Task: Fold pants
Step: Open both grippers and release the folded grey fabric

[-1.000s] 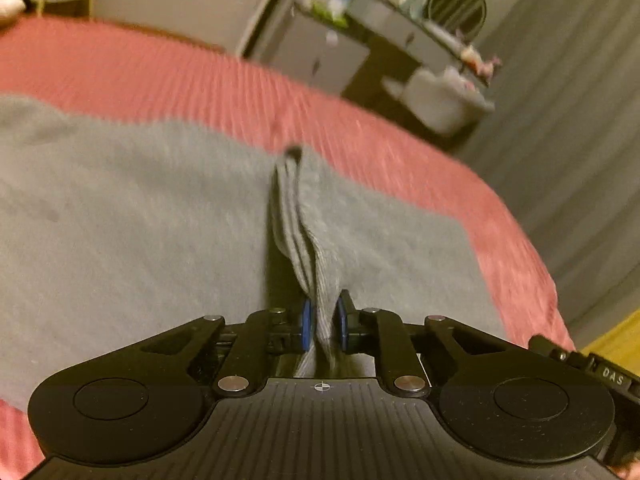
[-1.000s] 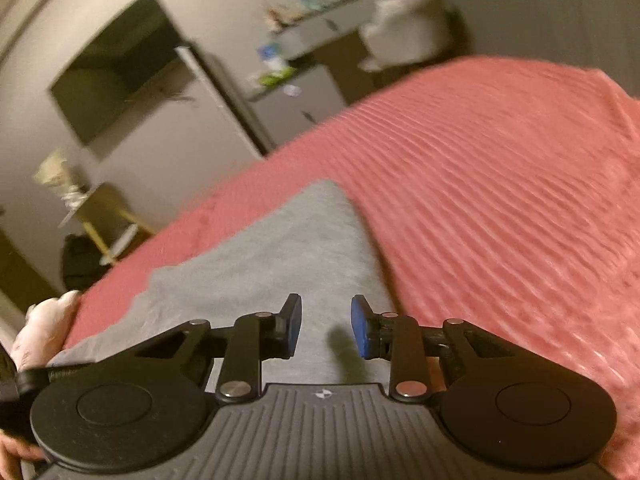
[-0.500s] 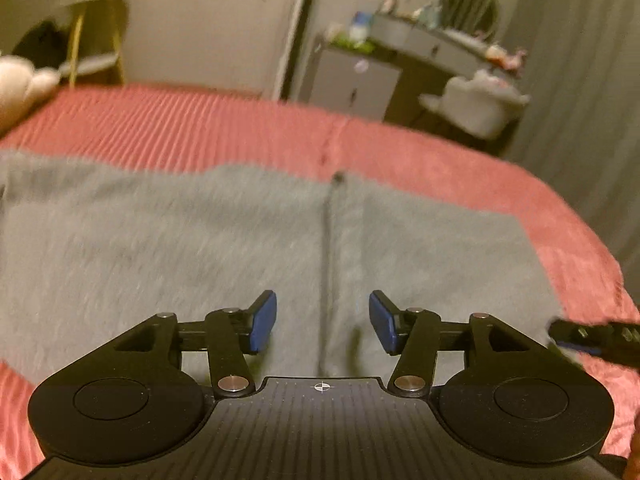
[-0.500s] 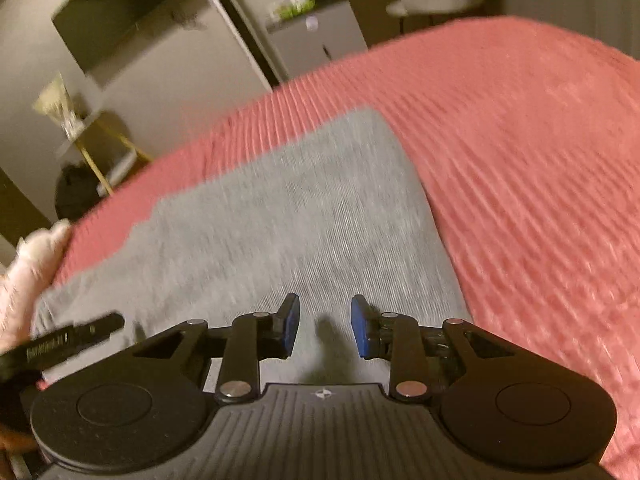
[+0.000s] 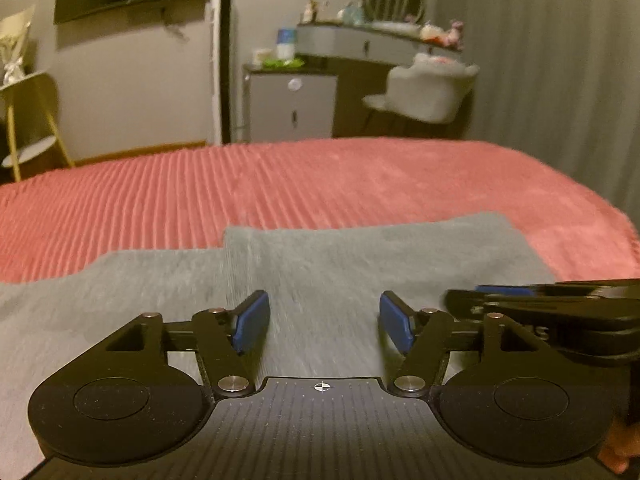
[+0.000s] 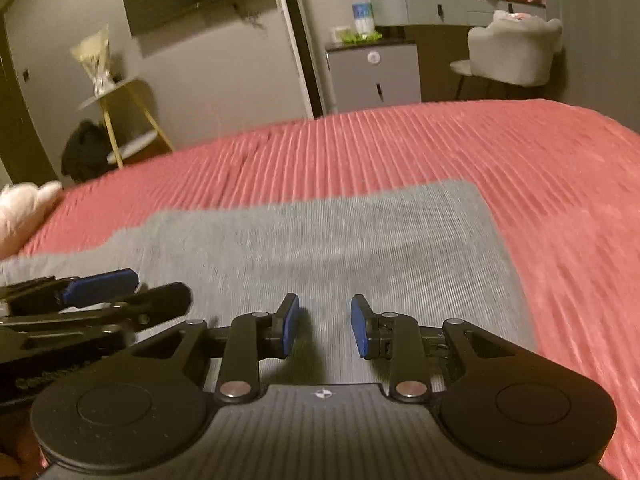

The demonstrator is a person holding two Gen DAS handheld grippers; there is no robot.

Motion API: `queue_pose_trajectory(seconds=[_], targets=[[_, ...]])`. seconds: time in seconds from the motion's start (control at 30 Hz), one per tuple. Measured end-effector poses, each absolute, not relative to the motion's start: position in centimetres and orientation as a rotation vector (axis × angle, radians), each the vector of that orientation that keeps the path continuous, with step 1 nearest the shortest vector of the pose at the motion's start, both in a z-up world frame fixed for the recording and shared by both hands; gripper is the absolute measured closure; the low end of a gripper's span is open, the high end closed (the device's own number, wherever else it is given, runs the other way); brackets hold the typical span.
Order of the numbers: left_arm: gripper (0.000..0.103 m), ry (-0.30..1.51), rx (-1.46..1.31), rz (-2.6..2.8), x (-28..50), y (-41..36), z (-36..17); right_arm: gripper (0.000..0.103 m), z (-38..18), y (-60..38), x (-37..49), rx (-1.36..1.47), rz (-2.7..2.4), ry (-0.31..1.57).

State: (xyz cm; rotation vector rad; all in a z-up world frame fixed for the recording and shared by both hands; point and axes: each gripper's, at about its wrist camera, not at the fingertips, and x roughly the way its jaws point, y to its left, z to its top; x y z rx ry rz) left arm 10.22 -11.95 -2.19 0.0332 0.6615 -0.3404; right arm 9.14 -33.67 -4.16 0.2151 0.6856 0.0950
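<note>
Grey pants (image 5: 360,248) lie flat and folded on the red ribbed bedcover (image 5: 280,184), with a stepped far edge. My left gripper (image 5: 323,312) hovers over their near part. Its jaws are opening, and only the flat cloth below shows in the gap. In the right wrist view the pants (image 6: 320,240) reach to a square corner at the right. My right gripper (image 6: 325,320) hangs over them, open by a narrow gap and gripping nothing. Each gripper's fingers show side-on in the other's view: the right one's fingers (image 5: 504,290), the left one's fingers (image 6: 100,286).
Beyond the bed (image 6: 520,160) stand a grey chair (image 5: 428,88), a dresser with small items (image 5: 372,40), a small cabinet (image 5: 292,104) and a gold-legged side table (image 6: 120,120). A pale plush toy (image 6: 20,216) lies at the bed's left edge.
The left gripper let go of the bunched pants fold and its jaws spread wide. Both views rolled level and drew back, and the pants now lie flat.
</note>
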Motion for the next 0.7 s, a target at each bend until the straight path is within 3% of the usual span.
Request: queue_pose_trajectory(seconds=[0.07, 0.4, 0.53, 0.6, 0.63, 0.67, 0.7], targets=[[0.042, 0.661, 0.035, -0.333, 11.9, -12.0, -3.2, 0.075, -4.9, -34.1, 10.8, 0.202, 0.063, 0.680], [0.040, 0.602, 0.045, -0.382, 13.5, -11.9, -4.1, 0.077, -6.4, -36.4, 14.2, 0.222, -0.015, 0.595], [0.049, 0.578, 0.103, -0.388, 12.5, -11.3, -4.1, 0.086, -6.4, -37.3, 13.5, 0.234, -0.075, 0.583], [0.048, 0.576, 0.135, -0.353, 12.0, -11.1, -3.8, 0.092, -6.3, -38.4, 13.0, 0.261, -0.128, 0.590], [0.039, 0.573, 0.158, -0.303, 11.7, -10.8, -3.5, 0.092, -6.2, -38.9, 12.5, 0.265, -0.160, 0.593], [0.007, 0.593, 0.169, -0.217, 11.5, -10.5, -3.3, 0.092, -5.9, -39.1, 12.3, 0.255, -0.203, 0.598], [0.004, 0.631, 0.132, -0.116, 11.4, -9.4, -3.1, 0.081, -5.6, -39.1, 11.8, 0.226, -0.271, 0.604]])
